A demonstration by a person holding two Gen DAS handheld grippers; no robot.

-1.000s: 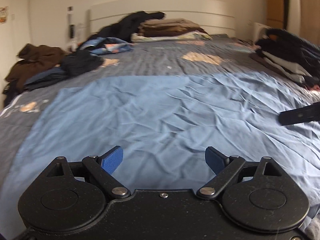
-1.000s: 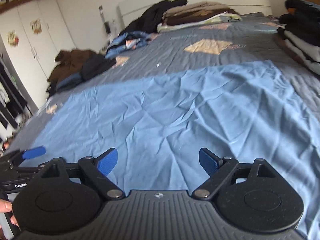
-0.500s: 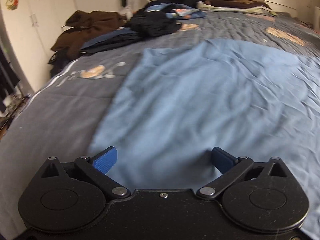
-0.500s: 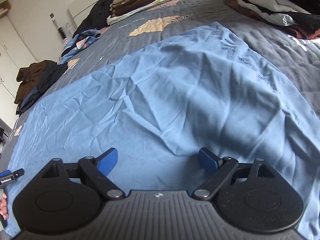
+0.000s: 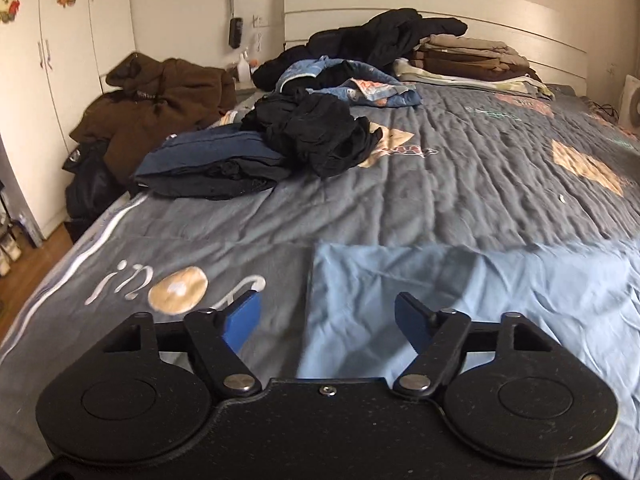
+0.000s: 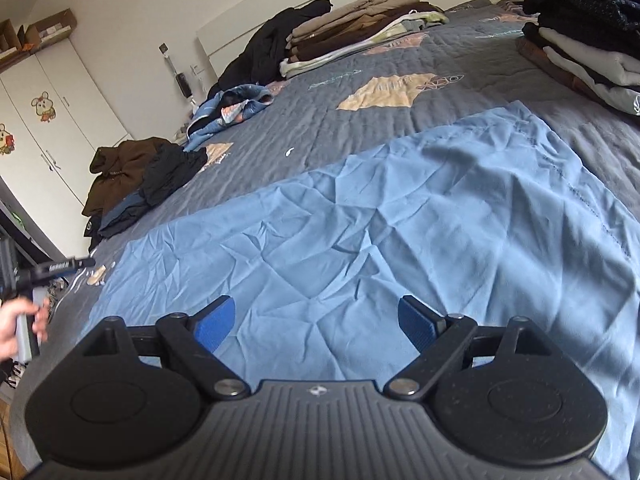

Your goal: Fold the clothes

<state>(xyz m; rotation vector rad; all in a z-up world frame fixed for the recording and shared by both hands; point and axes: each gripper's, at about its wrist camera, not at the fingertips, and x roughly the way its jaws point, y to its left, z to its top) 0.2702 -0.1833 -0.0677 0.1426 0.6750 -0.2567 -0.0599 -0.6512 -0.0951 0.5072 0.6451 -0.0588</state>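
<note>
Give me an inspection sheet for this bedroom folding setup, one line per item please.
Surface: grey quilted bed cover, printed patches.
Job's things: light blue sheet spread flat, wrinkled, unfolded.
Clutter: black garment heap on folded dark blue clothes; brown hoodie at the bed's edge; folded stack by the headboard; second folded stack on the far side.
Grippers: left gripper over the sheet's corner, jaws closing, nothing pinched; right gripper open above the sheet.
Cables: nothing seen clearly.
Surroundings: white wardrobe with stickers, white headboard, wood floor.
</note>
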